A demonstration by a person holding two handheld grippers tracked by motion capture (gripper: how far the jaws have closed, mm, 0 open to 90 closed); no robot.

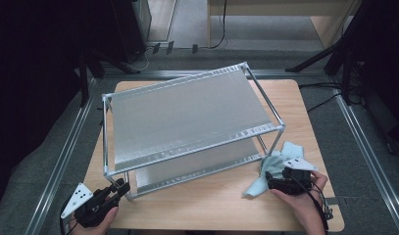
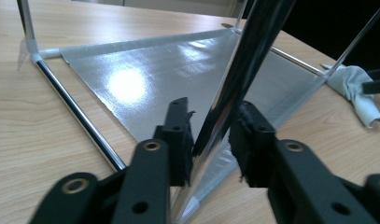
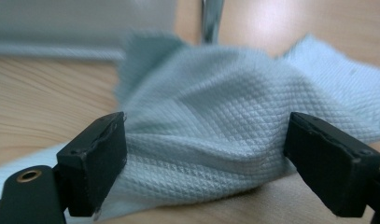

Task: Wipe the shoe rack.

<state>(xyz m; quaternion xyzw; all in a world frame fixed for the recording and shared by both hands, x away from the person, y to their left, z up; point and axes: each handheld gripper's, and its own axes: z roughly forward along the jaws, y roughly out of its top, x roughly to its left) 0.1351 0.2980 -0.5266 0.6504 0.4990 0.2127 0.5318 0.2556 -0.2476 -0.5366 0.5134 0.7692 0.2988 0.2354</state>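
Pale blue-grey cloth (image 3: pixel 215 126), waffle-weave, rumpled into a soft hump, lies on the wood worktop (image 1: pixel 207 200) at the near right, just beside the rack's right front leg; one corner trails toward the person. Right tool (image 1: pixel 268 179) sits low at the cloth's near edge, jaws spread wide, cloth bunched between them. In the right gripper view both black pads stand at the fabric's sides, the left pad touching the folds, the right one at its edge; not pinching, so released. Hand (image 1: pixel 305 193) wraps the tool body from behind.

Left tool (image 2: pixel 211 140) at the near left corner of the worktop, jaws narrow around the rack's chrome front-left leg (image 2: pixel 243 70). In the left gripper view the pole runs up between the pads with a thin gap on either side, pads frayed at the tips; loosely around it, not clamped.

Farther back, the two-tier rack (image 1: pixel 187 117) stands skewed on the worktop: thin metal poles, white corner joints, glossy silver-grey shelf sheets on top and bottom tiers.
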